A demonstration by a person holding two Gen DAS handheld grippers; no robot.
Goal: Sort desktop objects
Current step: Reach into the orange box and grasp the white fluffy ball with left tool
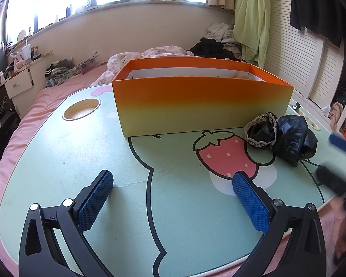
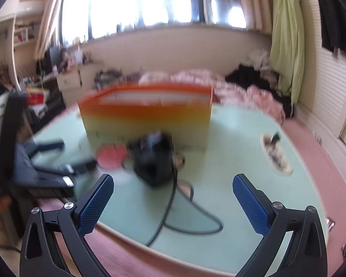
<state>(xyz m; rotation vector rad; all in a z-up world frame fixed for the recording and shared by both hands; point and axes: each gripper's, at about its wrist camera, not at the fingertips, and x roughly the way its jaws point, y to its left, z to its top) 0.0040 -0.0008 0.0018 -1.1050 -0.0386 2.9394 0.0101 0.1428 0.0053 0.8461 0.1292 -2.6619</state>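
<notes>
Left gripper (image 1: 173,198) hovered low over our desk (image 1: 57,161), jaws spread, nothing between. Right gripper (image 2: 173,200) likewise spread and empty. Crumpled black bag (image 1: 293,138) lay beside lace-trimmed black item (image 1: 260,131), near front right corner of orange box (image 1: 200,101).

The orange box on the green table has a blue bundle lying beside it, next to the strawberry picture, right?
Not quite: the bundle is black, not blue, as the left wrist view shows. It does lie on the green table beside the orange box, next to the strawberry picture.
</notes>
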